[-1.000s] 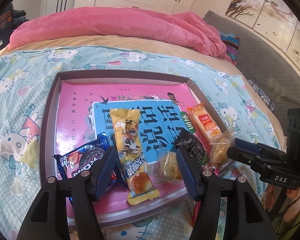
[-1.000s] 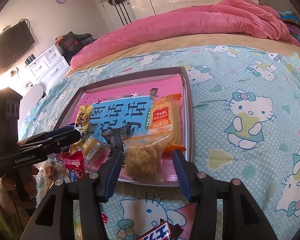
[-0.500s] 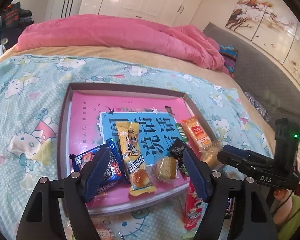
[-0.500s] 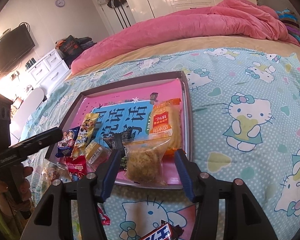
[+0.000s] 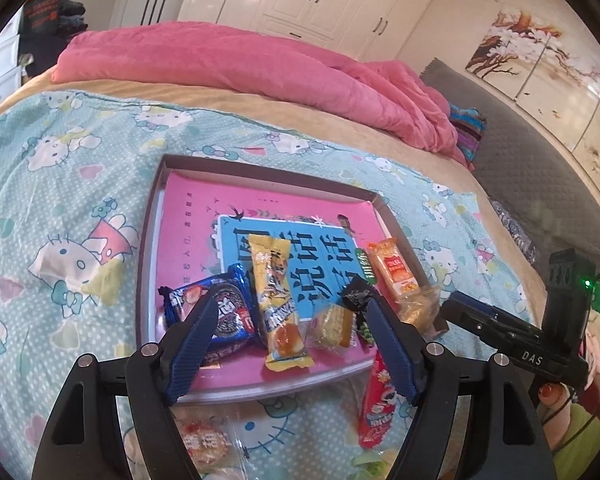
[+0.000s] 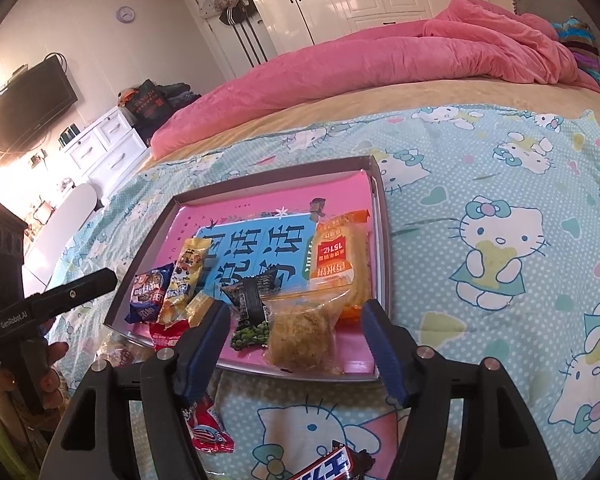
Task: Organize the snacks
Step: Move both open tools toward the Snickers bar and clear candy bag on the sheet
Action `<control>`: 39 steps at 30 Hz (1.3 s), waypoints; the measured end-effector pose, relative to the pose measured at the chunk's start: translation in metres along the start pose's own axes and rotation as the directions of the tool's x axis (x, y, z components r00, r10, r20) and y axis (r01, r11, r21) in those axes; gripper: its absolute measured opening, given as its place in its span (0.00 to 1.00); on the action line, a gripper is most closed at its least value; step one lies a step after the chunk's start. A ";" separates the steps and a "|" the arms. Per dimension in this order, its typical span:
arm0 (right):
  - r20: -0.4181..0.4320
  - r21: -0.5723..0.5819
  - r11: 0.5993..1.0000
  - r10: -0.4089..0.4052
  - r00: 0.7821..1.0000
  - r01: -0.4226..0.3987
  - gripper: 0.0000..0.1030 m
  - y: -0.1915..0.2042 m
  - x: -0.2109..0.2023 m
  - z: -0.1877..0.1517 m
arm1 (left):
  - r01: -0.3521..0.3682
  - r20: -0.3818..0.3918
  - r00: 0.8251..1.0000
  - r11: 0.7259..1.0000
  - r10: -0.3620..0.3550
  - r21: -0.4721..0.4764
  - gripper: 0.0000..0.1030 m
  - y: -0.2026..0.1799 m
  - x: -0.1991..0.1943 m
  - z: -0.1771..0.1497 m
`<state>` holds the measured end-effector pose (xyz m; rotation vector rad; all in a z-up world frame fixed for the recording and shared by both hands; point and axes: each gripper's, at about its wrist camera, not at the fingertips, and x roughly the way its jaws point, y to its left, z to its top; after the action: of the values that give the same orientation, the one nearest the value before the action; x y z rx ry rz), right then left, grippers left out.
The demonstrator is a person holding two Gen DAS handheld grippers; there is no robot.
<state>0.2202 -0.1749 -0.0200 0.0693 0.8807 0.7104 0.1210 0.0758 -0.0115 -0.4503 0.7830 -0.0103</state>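
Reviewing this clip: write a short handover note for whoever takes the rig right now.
Left gripper: open, empty, above the tray's near edge.
Right gripper: jaws opening, nothing gripped; the clear crumb bag lies below them in the tray.
In tray: blue cookie pack, yellow cake pack, orange cracker pack, green pea packet.
Left on the bedsheet: red packet, Snickers bar, round cracker pack.
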 end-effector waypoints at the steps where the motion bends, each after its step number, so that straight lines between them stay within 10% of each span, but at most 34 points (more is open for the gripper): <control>1: 0.002 0.001 1.000 0.002 1.000 -0.002 0.66 0.000 -0.001 0.000 | 0.003 0.000 1.000 1.000 -0.003 0.007 0.76 -0.002 -0.001 0.000; 39: -0.044 0.018 0.998 -0.063 0.997 0.064 0.67 0.001 -0.022 -0.020 | 0.074 -0.195 0.980 0.988 -0.047 0.138 0.76 -0.056 -0.002 -0.058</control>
<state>0.1955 -0.1913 -0.0181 0.0437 0.9273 0.6459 0.0887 0.0029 -0.0232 -0.3384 0.9504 -0.1684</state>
